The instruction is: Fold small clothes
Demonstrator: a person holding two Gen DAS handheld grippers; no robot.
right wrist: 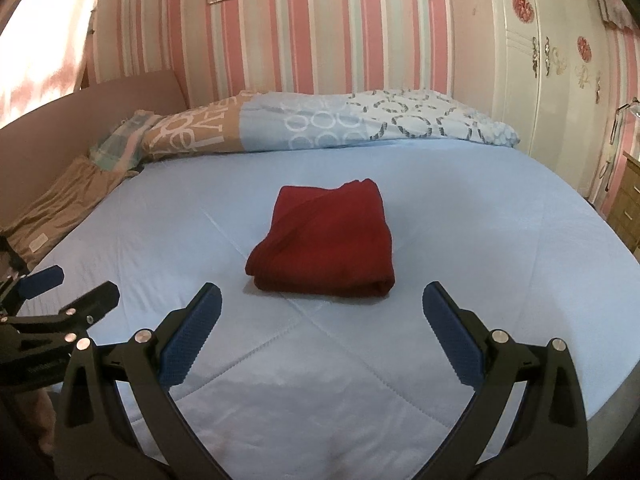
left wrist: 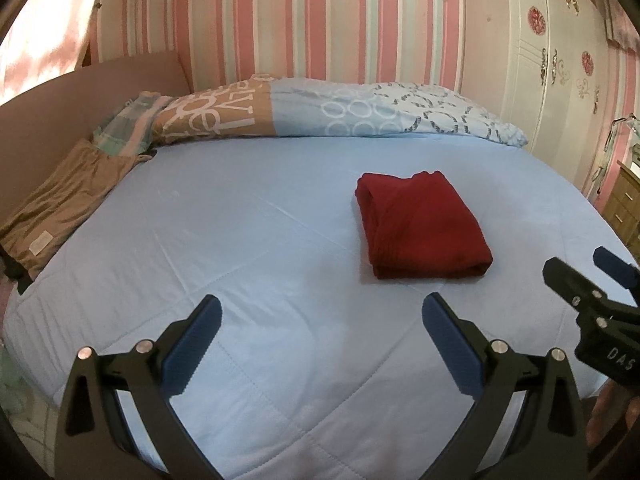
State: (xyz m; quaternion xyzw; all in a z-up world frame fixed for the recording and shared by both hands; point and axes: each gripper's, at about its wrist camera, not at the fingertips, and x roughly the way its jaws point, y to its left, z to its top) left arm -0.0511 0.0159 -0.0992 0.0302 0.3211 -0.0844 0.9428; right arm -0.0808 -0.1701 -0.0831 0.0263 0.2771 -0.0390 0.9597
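Note:
A dark red garment (left wrist: pixel 422 226) lies folded into a compact rectangle on the light blue bedspread (left wrist: pixel 240 240); it also shows in the right wrist view (right wrist: pixel 326 244). My left gripper (left wrist: pixel 320 328) is open and empty, held above the bedspread near and left of the garment. My right gripper (right wrist: pixel 320 316) is open and empty, just in front of the garment's near edge and apart from it. The right gripper also shows at the right edge of the left wrist view (left wrist: pixel 588 276). The left gripper shows at the left edge of the right wrist view (right wrist: pixel 68 288).
A patterned blue, white and tan pillow (left wrist: pixel 332 110) lies along the far edge of the bed. A brown cloth (left wrist: pixel 68 196) lies at the left edge by the headboard (left wrist: pixel 80 96). A white wardrobe (left wrist: pixel 556 60) and a wooden drawer unit (left wrist: pixel 624 204) stand at the right.

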